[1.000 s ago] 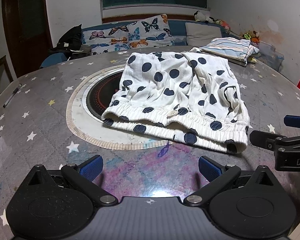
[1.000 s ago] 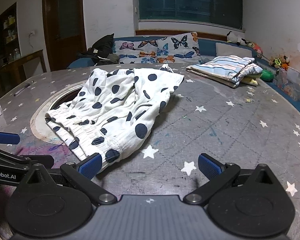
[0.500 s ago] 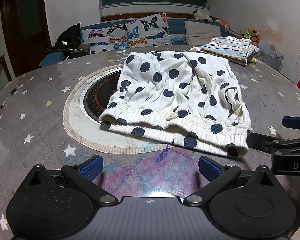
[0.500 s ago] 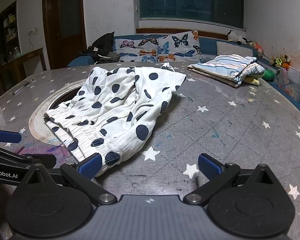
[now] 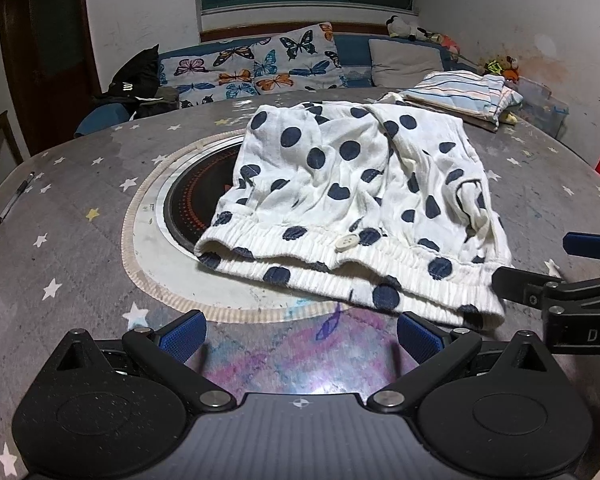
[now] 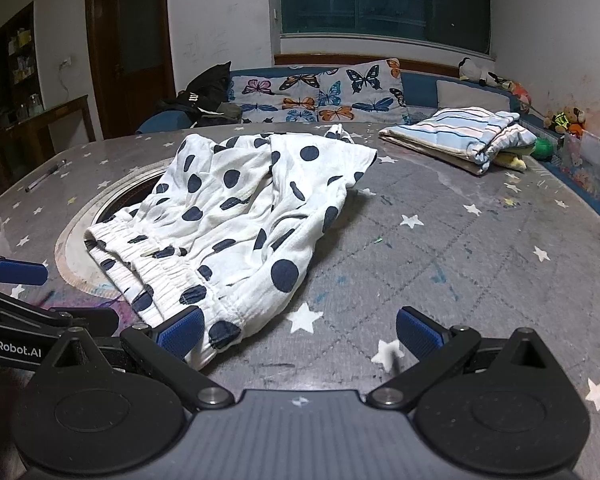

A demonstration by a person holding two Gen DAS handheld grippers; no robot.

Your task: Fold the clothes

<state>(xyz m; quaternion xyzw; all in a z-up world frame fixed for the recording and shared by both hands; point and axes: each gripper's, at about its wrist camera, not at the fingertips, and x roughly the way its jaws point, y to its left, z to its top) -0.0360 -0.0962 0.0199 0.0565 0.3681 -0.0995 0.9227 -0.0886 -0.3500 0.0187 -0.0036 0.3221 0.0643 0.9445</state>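
Two tongs (image 5: 300,334) (image 6: 299,330) wide, empty; polka-dot shorts (image 5: 356,204) flat, waistband toward them, legs pointing away.

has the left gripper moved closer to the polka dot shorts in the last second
Yes. The left gripper has edged forward toward the polka dot shorts; their waistband sits lower and larger.

White cotton shorts with navy polka dots (image 5: 352,208) lie rumpled and flat, elastic waistband (image 5: 340,276) toward six o'clock, legs toward twelve.

White shorts (image 5: 352,200) with navy polka dots lie on a grey star-patterned tablecloth (image 5: 80,208) beside blue-striped folded cloth (image 6: 456,138).
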